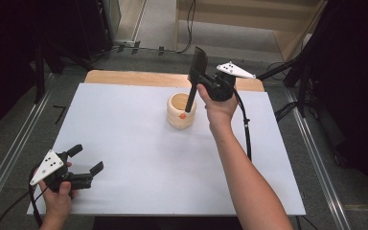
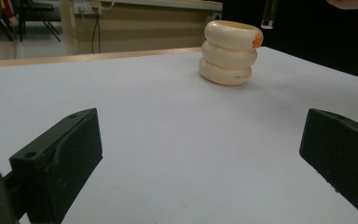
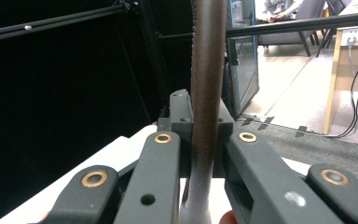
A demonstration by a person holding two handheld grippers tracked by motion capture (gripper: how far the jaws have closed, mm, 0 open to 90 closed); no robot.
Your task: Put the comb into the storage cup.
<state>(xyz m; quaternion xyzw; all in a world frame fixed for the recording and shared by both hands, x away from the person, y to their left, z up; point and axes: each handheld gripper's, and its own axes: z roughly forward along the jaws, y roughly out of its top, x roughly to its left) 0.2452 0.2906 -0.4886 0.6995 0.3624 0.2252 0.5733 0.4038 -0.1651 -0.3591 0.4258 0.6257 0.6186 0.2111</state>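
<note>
Right tongs [image 1: 195, 76] clamp brush [image 1: 195, 79] — over holder [image 1: 181, 111]

The ribbed holder [image 2: 228, 52] appears to be a smooth cream material with a soft sheen, wood or plastic cannot be determined, and carries a small orange mark [image 2: 257, 40] at the rim. The table [image 1: 139, 158] is covered by a matt white sheet, paper-like and smooth, with a bare strip of light wood [image 1: 124, 76] at the far edge. The jaws of the left gripper [image 2: 200, 158] and right gripper [image 3: 205, 140] are matt black plastic with brass-coloured inserts [image 3: 248, 137], and the spatula [image 3: 208, 84] clamped in the right one has a dark, dull, finely textured surface with a serrated edge
</note>
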